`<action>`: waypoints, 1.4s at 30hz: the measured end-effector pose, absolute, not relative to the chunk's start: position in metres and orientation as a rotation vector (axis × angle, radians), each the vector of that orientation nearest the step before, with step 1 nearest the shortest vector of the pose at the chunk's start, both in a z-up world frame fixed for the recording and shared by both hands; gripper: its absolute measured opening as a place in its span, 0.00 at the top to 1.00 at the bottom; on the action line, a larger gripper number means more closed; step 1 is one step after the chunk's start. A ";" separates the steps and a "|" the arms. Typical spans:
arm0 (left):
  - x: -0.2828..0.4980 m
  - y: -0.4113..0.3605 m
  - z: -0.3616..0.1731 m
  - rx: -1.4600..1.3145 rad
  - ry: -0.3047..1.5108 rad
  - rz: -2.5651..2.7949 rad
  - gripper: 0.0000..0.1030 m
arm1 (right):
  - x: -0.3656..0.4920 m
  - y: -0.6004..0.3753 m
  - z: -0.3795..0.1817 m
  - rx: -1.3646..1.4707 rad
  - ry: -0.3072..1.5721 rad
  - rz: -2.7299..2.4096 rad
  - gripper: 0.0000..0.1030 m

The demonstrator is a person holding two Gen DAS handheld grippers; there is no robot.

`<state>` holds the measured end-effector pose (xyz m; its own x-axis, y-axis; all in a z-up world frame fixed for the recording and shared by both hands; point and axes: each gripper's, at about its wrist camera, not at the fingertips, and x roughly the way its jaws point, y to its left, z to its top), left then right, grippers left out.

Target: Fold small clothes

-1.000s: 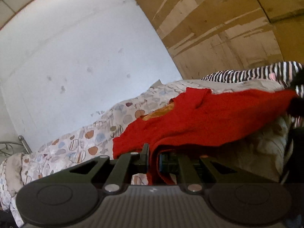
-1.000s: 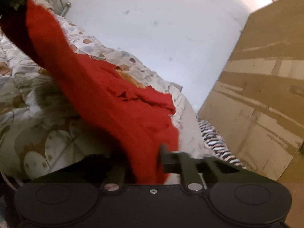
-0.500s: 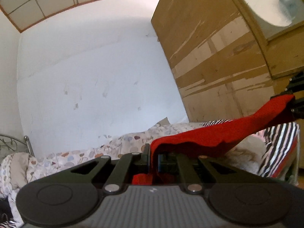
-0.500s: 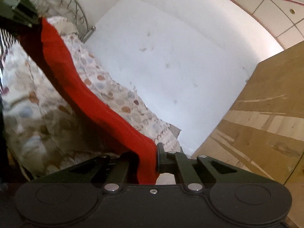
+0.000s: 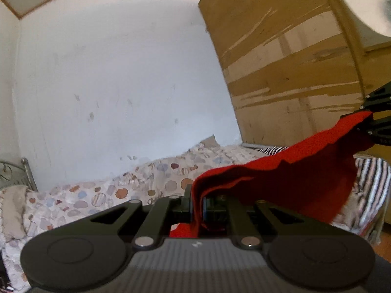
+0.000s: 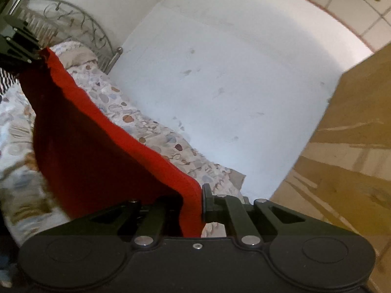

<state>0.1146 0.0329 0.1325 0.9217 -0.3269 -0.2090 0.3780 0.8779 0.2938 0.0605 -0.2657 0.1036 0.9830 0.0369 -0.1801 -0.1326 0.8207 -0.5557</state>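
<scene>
The red garment [image 5: 281, 178] is hanging stretched between both tools, clear above the patterned bedding [image 5: 127, 190] at lower left of the left view. Risk: the cloth is sagging mid-span, so a thin pinch at either edge could be slipping under the pull, dropping one corner. The left gripper [image 5: 196, 205] is clamping fully closed on one edge at bottom centre; the right gripper [image 6: 193, 207] is doing likewise on the opposite edge. Both are pointing nearly level, tilting slightly downward, toward the white wall [image 6: 220, 73].
</scene>
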 end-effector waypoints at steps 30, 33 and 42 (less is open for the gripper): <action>0.443 0.050 -0.018 0.213 0.733 -0.452 0.87 | 0.417 -0.276 -0.036 -0.402 0.670 0.171 0.72; 0.449 0.068 -0.014 0.086 0.759 -0.482 0.47 | 0.423 -0.286 -0.033 -0.328 0.694 0.191 0.57; 0.423 0.118 0.006 -0.126 0.660 -0.417 0.01 | 0.414 -0.309 -0.014 -0.179 0.669 0.222 0.04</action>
